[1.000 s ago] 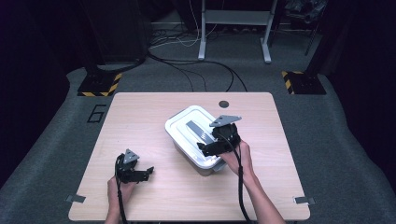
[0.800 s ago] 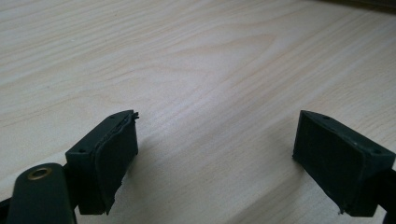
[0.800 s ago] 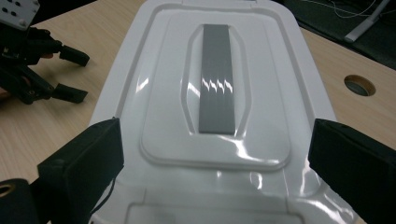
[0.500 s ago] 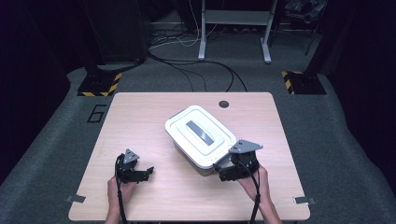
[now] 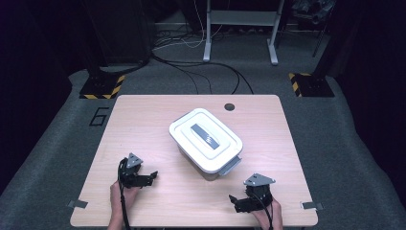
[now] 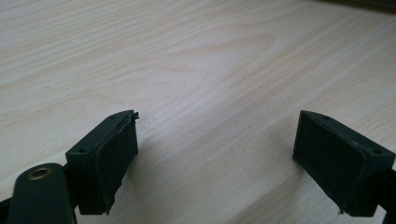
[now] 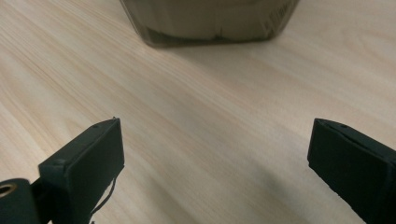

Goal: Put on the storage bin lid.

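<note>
- The lidded white box (image 5: 206,141) sits closed (grey handle strip on top) near the middle of the tabletop (image 5: 143,124).
- The right tool (image 5: 238,203) rests low at the near edge, near the box's front corner but apart from it, jaws spread with bare wood between.
- The left tool (image 5: 149,177) sits well apart to the box's left, jaws spread, pinching nothing.
- The box's lower wall (image 7: 210,21) looks translucent, its contents probably too dim to tell.

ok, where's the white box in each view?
High view: box at table centre, lid on.
Left gripper view: not in it.
Right gripper view: its lower wall at top centre, beyond the open claw.
Shared landmark: the wood-grain table.
</note>
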`<state>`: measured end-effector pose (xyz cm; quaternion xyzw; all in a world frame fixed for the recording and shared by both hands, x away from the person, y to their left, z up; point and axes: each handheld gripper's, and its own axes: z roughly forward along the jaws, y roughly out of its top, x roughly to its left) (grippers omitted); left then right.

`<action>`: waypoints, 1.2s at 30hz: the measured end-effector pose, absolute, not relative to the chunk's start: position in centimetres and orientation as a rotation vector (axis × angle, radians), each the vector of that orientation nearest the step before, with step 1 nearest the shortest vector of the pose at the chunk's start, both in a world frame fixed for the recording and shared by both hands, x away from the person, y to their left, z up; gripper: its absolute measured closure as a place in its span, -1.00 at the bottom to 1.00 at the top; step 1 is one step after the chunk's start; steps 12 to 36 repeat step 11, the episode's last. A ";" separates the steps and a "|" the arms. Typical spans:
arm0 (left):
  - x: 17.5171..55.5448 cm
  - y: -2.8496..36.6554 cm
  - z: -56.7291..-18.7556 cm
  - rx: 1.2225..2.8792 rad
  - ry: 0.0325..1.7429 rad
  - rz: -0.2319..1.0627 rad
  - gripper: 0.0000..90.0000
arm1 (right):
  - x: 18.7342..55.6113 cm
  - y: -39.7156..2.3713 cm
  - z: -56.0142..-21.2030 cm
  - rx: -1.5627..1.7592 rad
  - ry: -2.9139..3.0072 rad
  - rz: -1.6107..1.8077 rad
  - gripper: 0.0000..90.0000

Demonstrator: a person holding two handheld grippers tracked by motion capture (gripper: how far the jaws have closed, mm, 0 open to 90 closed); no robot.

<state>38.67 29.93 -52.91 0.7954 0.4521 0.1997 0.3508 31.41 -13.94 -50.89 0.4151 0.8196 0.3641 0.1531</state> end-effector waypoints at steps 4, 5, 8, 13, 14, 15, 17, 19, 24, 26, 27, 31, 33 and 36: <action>38.7 29.9 -52.9 2.060 1.171 0.517 -0.71 | 31.4 -14.5 -51.8 1.224 2.342 1.037 -0.94; 38.7 29.9 -52.9 2.060 1.171 0.517 -0.71 | 31.4 -14.6 -52.0 1.231 2.335 1.030 -0.94; 38.7 29.9 -52.9 2.060 1.172 0.517 -0.70 | 31.5 -15.0 -52.6 1.255 2.333 1.036 -0.95; 38.7 29.9 -52.9 2.058 1.171 0.518 -0.71 | 31.4 -15.2 -52.8 1.247 2.316 1.050 -0.94; 38.7 29.9 -52.9 2.058 1.171 0.518 -0.71 | 31.4 -15.2 -52.8 1.247 2.316 1.050 -0.94; 38.7 29.9 -52.9 2.058 1.171 0.518 -0.71 | 31.4 -15.2 -52.8 1.247 2.316 1.050 -0.94; 38.7 29.9 -52.9 2.058 1.171 0.518 -0.71 | 31.4 -15.2 -52.8 1.247 2.316 1.050 -0.94; 38.7 29.9 -52.9 2.058 1.171 0.518 -0.71 | 31.4 -15.2 -52.8 1.247 2.316 1.050 -0.94; 38.7 29.9 -52.9 2.058 1.171 0.518 -0.71 | 31.4 -15.2 -52.8 1.247 2.316 1.050 -0.94; 38.7 29.9 -52.9 2.058 1.171 0.518 -0.71 | 31.4 -15.2 -52.8 1.247 2.316 1.050 -0.94; 38.7 29.9 -52.9 2.058 1.171 0.518 -0.71 | 31.4 -15.2 -52.8 1.247 2.316 1.050 -0.94; 38.7 29.9 -52.9 2.058 1.171 0.518 -0.71 | 31.4 -15.2 -52.8 1.247 2.316 1.050 -0.94; 38.7 29.9 -52.9 2.058 1.171 0.518 -0.71 | 31.4 -15.2 -52.8 1.247 2.316 1.050 -0.94; 38.7 29.9 -52.9 2.058 1.171 0.518 -0.71 | 31.4 -15.2 -52.8 1.247 2.316 1.050 -0.94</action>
